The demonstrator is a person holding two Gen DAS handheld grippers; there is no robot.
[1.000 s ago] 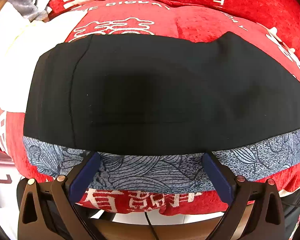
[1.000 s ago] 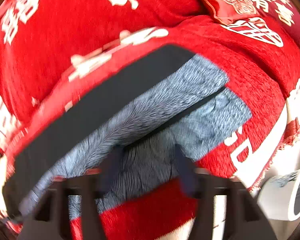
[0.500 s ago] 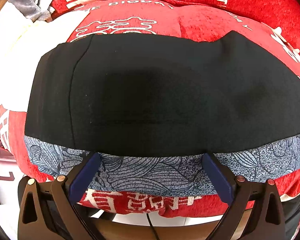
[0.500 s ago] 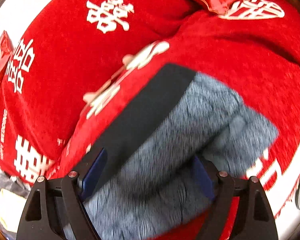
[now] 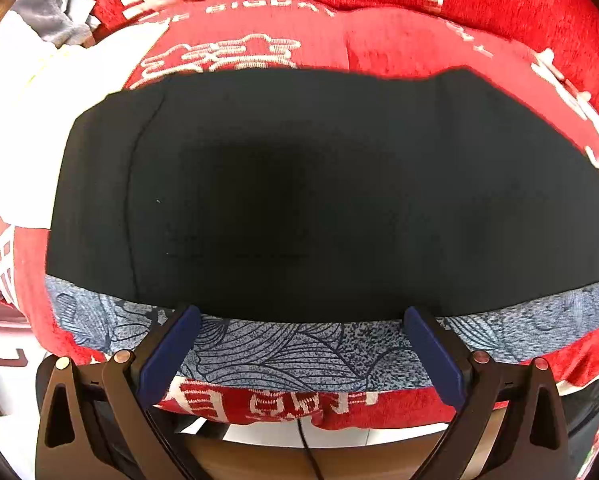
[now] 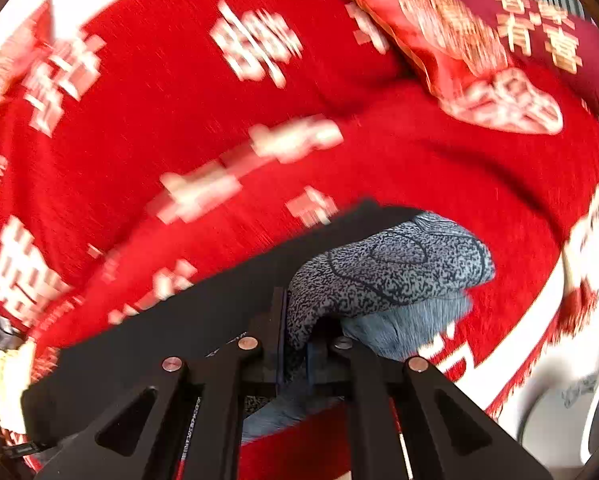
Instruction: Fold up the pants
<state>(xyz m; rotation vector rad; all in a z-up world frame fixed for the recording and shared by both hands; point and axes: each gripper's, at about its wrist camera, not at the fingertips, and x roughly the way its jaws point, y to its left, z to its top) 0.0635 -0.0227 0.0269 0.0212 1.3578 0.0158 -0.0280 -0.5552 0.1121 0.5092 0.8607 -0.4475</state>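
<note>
The pants (image 5: 299, 184) lie flat across a red sofa cover, black with a blue-grey leaf-patterned band (image 5: 299, 348) along the near edge. My left gripper (image 5: 301, 314) points down over that band, open, its blue pads (image 5: 171, 348) wide apart with nothing gripped. In the right wrist view my right gripper (image 6: 295, 332) is shut on a bunched fold of the patterned cloth (image 6: 391, 268), which is raised off the sofa. The black part (image 6: 203, 320) runs off to the left beneath it.
The red sofa cover (image 6: 179, 120) with white characters fills both views. A red cushion (image 6: 459, 40) lies at the back right and a white round object (image 6: 559, 420) at the lower right. Grey cloth (image 5: 47, 20) sits at the far left.
My right gripper has gone from open over the patterned end to shut on it, and the cloth has bunched and risen. The left gripper has stayed where it was, open.
</note>
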